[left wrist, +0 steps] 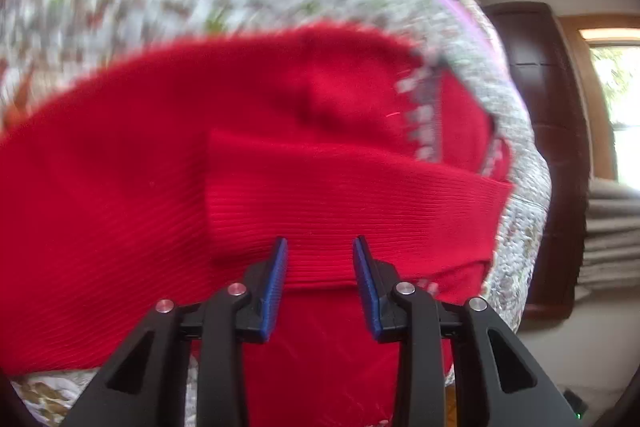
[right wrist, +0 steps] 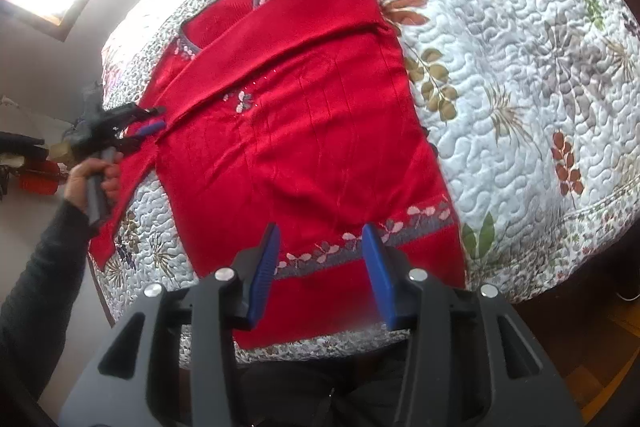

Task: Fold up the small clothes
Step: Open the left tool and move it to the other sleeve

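Observation:
A red knit sweater [right wrist: 304, 131] with a grey flowered hem band lies flat on a quilted leaf-print bedspread [right wrist: 520, 67]. One sleeve [right wrist: 280, 39] is folded slantwise across the chest. The other sleeve [right wrist: 120, 203] trails off the left side. My right gripper [right wrist: 321, 229] hovers open over the hem, holding nothing. A hand [right wrist: 94, 175] holds my left gripper [right wrist: 154, 119] at the sweater's left edge, by the folded sleeve's end. In the blurred left wrist view, that gripper [left wrist: 320, 243] is open just above the ribbed red sleeve [left wrist: 360, 195], with no cloth pinched between its blue pads [left wrist: 276, 279].
The bedspread's edge [right wrist: 560, 267] drops off at the near right onto a wooden floor [right wrist: 600, 367]. A dark wooden cabinet [left wrist: 540, 147] and a window [left wrist: 616, 87] stand beyond the bed. Red items [right wrist: 40, 179] sit on the floor at the left.

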Action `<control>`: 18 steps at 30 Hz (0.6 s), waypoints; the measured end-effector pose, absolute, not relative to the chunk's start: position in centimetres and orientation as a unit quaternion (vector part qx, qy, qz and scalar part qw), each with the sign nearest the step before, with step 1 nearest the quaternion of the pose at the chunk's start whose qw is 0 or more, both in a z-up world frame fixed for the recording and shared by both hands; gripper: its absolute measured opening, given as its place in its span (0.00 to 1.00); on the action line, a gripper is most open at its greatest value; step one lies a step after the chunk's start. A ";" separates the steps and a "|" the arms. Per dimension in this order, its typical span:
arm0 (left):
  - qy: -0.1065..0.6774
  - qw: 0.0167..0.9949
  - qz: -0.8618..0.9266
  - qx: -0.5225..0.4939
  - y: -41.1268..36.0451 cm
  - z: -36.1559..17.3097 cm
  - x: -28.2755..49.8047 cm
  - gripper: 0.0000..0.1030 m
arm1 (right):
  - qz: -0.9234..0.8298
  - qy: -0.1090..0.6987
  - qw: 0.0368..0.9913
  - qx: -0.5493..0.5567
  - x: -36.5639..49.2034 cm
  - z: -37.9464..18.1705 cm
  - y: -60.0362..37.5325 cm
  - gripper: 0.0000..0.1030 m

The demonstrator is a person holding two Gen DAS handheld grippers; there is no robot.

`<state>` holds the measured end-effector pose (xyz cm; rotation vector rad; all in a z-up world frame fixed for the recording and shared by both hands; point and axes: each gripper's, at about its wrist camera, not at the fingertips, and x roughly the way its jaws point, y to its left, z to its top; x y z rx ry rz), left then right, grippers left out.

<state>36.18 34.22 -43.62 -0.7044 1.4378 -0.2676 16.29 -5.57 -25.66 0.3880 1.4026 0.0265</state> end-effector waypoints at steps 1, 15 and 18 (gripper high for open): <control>0.636 0.687 -0.115 -0.332 34.9 -43.7 36.1 0.32 | 0.012 0.640 0.748 0.176 16.3 -25.5 -5.6 0.44; 0.413 0.733 0.099 -0.531 59.2 -37.5 16.1 0.80 | 0.082 0.631 0.757 0.148 19.6 -24.3 -1.1 0.56; 0.362 0.713 0.171 -0.576 65.5 -38.1 8.9 0.82 | 0.105 0.643 0.748 0.125 19.9 -24.8 1.2 0.56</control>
